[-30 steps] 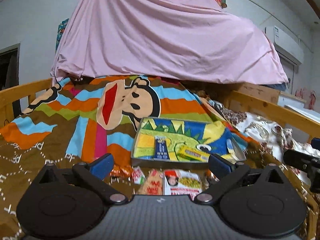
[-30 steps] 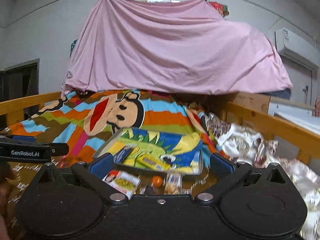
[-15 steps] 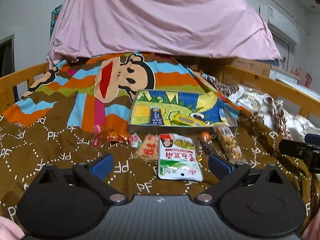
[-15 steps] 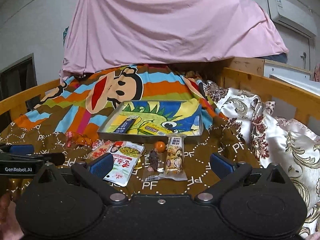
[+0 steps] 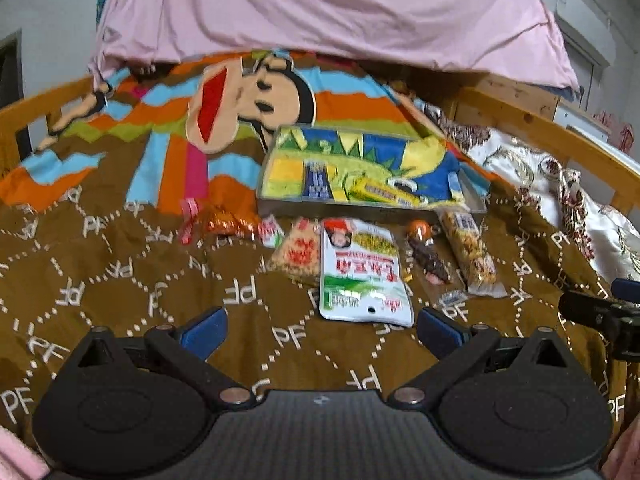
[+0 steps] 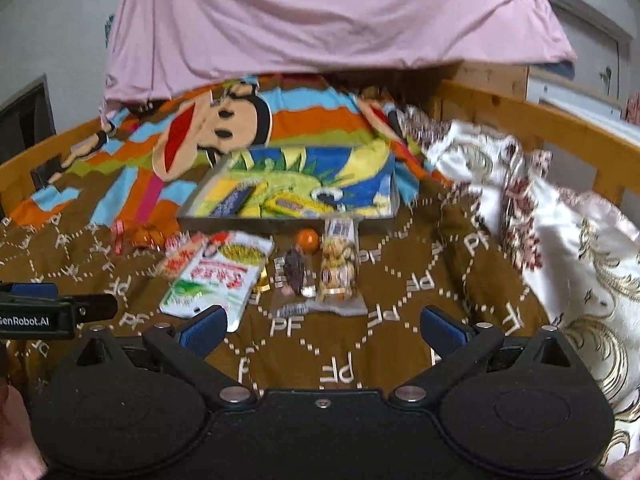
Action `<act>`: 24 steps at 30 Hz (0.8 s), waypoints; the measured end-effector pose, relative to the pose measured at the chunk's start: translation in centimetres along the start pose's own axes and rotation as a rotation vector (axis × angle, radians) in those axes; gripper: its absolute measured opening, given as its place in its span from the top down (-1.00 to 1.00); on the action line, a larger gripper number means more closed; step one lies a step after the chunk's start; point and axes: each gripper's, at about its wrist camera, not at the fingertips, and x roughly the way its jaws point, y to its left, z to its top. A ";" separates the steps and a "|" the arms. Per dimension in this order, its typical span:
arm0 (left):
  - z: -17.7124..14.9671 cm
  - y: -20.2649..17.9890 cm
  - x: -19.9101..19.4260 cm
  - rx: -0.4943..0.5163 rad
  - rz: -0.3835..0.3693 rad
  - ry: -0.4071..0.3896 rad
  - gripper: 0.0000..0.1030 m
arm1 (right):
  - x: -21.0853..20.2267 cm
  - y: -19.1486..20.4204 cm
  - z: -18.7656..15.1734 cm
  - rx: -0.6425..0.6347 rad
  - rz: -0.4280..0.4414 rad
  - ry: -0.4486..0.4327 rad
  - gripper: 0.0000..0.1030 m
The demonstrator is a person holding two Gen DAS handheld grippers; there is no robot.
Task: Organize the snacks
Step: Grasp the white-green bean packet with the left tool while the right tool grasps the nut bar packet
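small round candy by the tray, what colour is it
Orange; the round candy shows best in the right wrist view.

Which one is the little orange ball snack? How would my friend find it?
Find the metal tray with the dinosaur cloth on the brown bedspread. Just in front of its near edge lies a row of snacks, and the orange ball sits between the big white and green packet and the long clear pack of biscuits. It is the only small round thing; every neighbour is a flat or long wrapper.
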 end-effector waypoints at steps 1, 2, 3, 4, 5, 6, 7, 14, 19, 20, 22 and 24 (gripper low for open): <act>0.0 0.1 0.3 -0.001 -0.005 0.018 -0.99 | 0.4 0.0 0.0 0.001 -0.004 0.018 -0.99; 0.1 0.1 0.7 0.000 -0.008 0.031 -0.99 | 0.6 0.0 0.0 0.003 -0.007 0.031 -0.99; 0.1 0.0 1.0 0.004 -0.012 0.043 -0.99 | 0.9 -0.1 0.0 0.006 -0.008 0.046 -0.99; 0.2 0.0 1.4 0.010 -0.016 0.055 -0.99 | 1.1 -0.1 0.0 0.012 -0.006 0.060 -0.99; 0.3 -0.1 1.7 0.017 -0.022 0.067 -0.99 | 1.4 -0.2 0.0 0.020 0.000 0.075 -0.99; 0.4 -0.1 2.1 0.025 -0.032 0.079 -0.99 | 1.8 -0.4 0.0 0.030 0.010 0.092 -0.99; 0.5 -0.1 2.5 0.030 -0.047 0.094 -0.99 | 2.2 -0.5 0.0 0.040 0.025 0.112 -0.99; 0.8 0.5 5.5 0.007 -0.101 0.206 -0.99 | 5.6 -1.5 0.2 0.111 0.070 0.248 -0.99; 1.5 0.2 6.6 0.017 -0.089 0.172 -0.99 | 7.0 -1.7 0.7 0.076 0.048 0.252 -0.99; 1.9 0.0 6.9 0.027 -0.080 0.153 -0.99 | 7.4 -1.5 0.9 0.044 0.047 0.249 -0.99; 2.5 -0.5 7.3 0.044 -0.065 0.112 -0.99 | 8.1 -1.1 1.4 -0.029 0.048 0.227 -0.99; 3.3 -1.0 7.8 0.053 -0.073 0.069 -0.99 | 8.7 -0.5 1.9 -0.123 0.030 0.176 -0.99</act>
